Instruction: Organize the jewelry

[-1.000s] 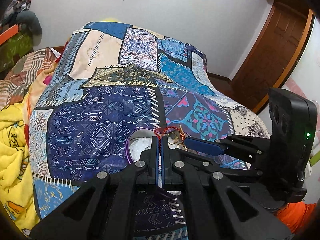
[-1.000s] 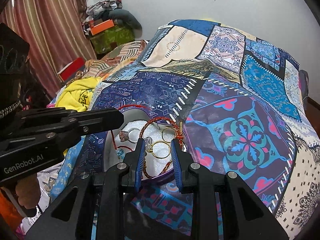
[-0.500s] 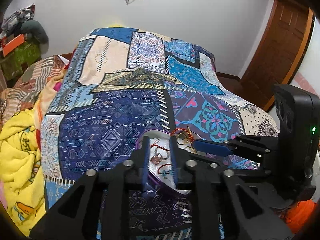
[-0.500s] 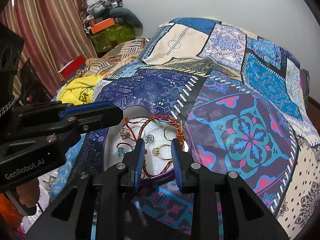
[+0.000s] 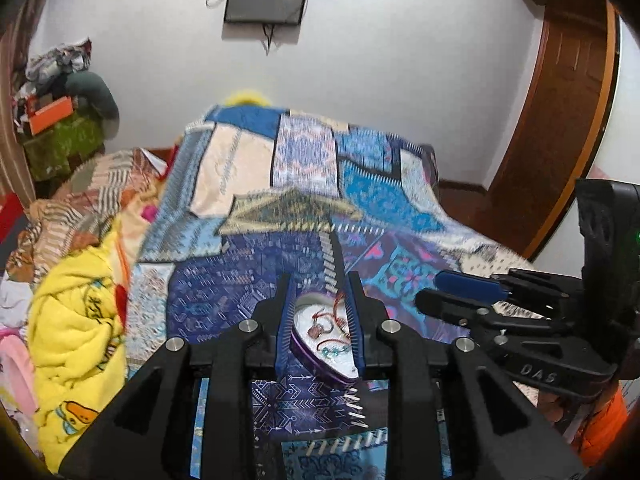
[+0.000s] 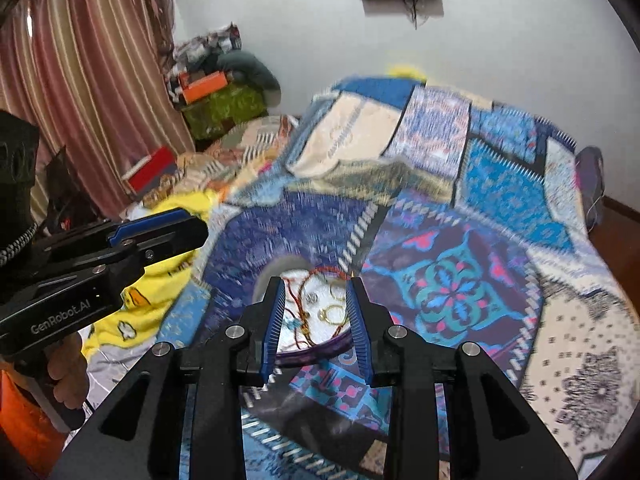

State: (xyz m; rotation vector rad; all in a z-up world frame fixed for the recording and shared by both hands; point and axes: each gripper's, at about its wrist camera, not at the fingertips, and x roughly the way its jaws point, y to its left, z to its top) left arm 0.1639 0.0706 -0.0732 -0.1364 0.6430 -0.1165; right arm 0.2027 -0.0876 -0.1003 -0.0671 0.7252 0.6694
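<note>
Both grippers' spread fingers [image 6: 276,312] frame the jewelry bowl [image 6: 320,354]; open bedspread [image 6: 460,292] lies beyond.

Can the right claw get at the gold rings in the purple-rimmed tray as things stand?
Probably yes. The right claw is open and aimed at the tray, with the gold rings showing between its fingers. The left claw sits off to the side, not blocking.

The left tool [image 5: 320,320] is held with its jaws parted. The right tool [image 6: 316,312] is likewise held parted, level beside it, both pointed toward the far side.
</note>
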